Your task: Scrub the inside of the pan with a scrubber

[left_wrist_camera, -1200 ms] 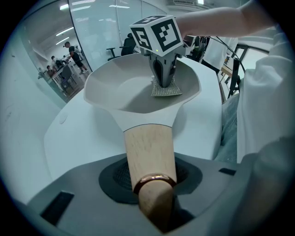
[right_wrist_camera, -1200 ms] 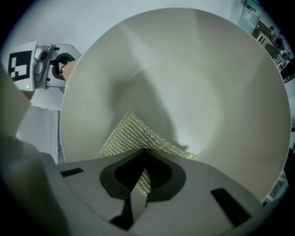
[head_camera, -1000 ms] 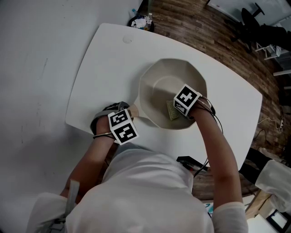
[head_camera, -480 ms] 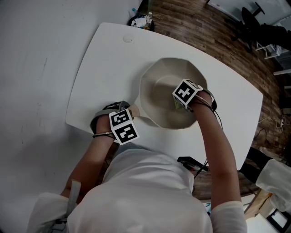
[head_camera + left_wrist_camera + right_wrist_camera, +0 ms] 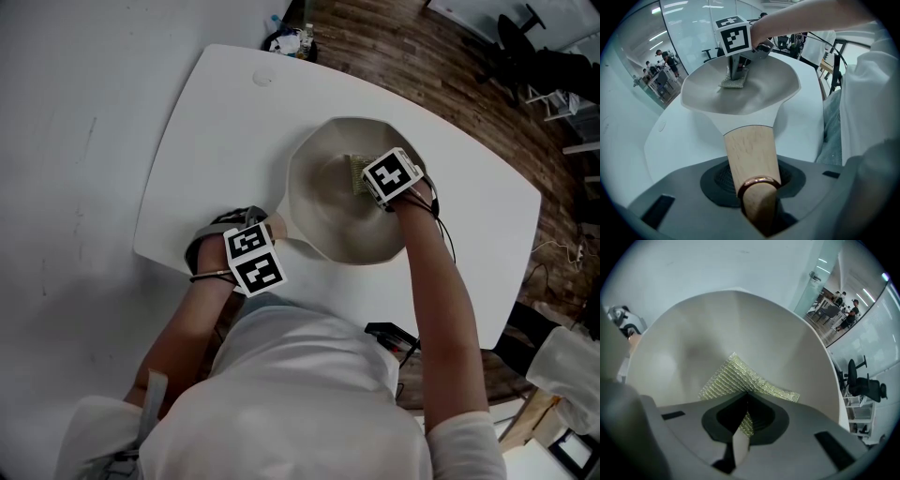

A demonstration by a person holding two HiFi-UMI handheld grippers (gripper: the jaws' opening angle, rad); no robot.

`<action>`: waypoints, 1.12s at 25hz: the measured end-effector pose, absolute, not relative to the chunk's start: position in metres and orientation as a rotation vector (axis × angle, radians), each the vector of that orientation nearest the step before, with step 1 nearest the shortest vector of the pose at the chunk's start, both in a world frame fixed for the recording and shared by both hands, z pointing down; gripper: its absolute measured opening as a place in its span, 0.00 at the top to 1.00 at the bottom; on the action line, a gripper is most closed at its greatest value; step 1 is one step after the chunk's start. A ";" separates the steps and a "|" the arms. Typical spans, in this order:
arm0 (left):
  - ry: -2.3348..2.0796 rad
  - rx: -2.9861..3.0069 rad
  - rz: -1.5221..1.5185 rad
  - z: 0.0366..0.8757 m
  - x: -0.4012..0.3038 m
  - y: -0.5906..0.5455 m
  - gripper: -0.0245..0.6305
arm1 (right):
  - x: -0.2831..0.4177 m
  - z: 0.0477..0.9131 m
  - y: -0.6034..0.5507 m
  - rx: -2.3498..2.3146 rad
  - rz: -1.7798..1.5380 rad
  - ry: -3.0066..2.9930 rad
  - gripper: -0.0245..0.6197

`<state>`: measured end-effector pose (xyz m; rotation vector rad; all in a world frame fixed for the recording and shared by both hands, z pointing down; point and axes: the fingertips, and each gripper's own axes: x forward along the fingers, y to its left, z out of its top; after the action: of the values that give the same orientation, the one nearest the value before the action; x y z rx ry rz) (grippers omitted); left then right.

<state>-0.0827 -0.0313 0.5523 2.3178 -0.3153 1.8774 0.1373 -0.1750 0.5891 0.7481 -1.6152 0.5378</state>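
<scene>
Pinching the yellow-green scrubber (image 5: 740,376) flat on the pan (image 5: 328,225), the right hand-held gripper (image 5: 745,418) sits by the far side, about 1 o'clock from the pan's middle in the head view. Most of the pan's inside lies toward 7 o'clock, so the next rub likely goes that way. The left hand-held gripper (image 5: 757,201) squeezes the wooden handle (image 5: 749,150), which sticks out at 8 o'clock.
</scene>
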 end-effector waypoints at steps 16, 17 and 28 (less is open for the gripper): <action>-0.290 2.318 1.876 0.553 -0.081 -0.028 0.74 | 0.084 0.583 -0.202 0.996 0.668 -1.903 0.93; -0.291 2.318 1.876 0.553 -0.080 -0.028 0.74 | 0.080 0.582 -0.202 1.002 0.676 -1.930 0.93; -0.299 2.317 1.880 0.553 -0.082 -0.029 0.74 | 0.015 0.580 -0.176 0.828 0.755 -2.129 0.93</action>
<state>-0.0817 -0.0291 0.5532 2.3165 -0.2994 1.8802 0.0150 -0.1765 0.5801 0.8280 -2.1291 0.7554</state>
